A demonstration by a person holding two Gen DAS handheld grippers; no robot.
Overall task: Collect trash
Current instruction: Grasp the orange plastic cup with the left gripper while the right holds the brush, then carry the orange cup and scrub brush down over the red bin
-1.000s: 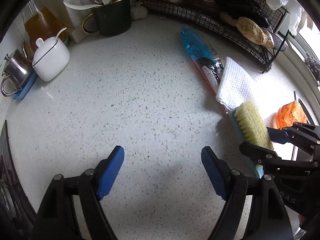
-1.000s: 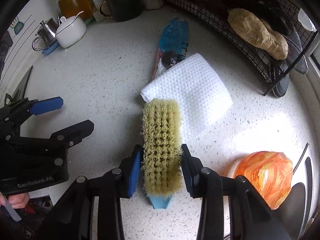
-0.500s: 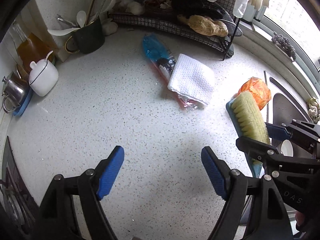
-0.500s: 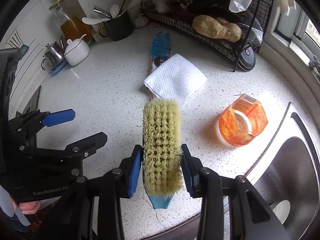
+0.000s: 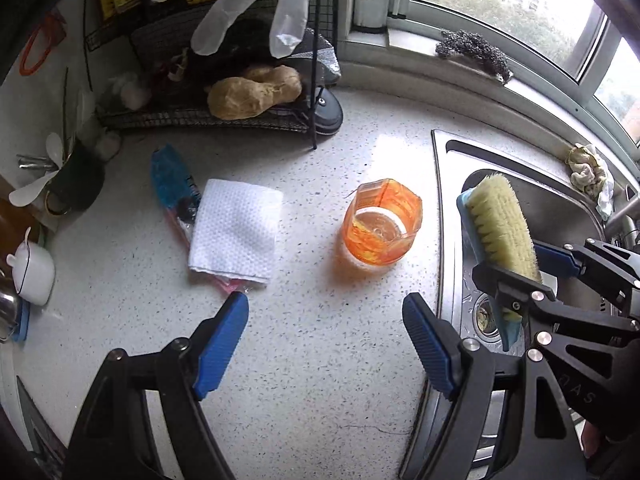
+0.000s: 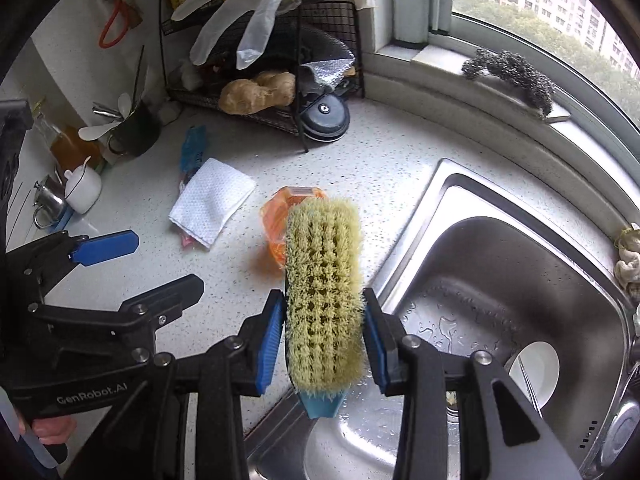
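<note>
My right gripper [image 6: 323,340] is shut on a scrub brush [image 6: 323,300] with yellow bristles and a blue back, held in the air over the edge of the steel sink [image 6: 520,280]. The brush also shows in the left wrist view [image 5: 500,232]. My left gripper [image 5: 324,344] is open and empty above the speckled counter. An orange plastic cup wrapper [image 5: 382,226] lies on the counter ahead of it. A white paper towel [image 5: 236,230] lies on a blue and pink plastic wrapper [image 5: 172,184] to the left.
A black wire rack [image 5: 224,116] with a sponge and a hanging plastic glove [image 5: 256,4] stands at the back. A dark mug of utensils [image 5: 76,184] and a white sugar pot [image 5: 34,272] stand at the left. A white dish [image 6: 536,364] lies in the sink.
Both grippers have risen and swung right. The right gripper carried the brush off the counter to above the sink edge. The left gripper stayed open.
</note>
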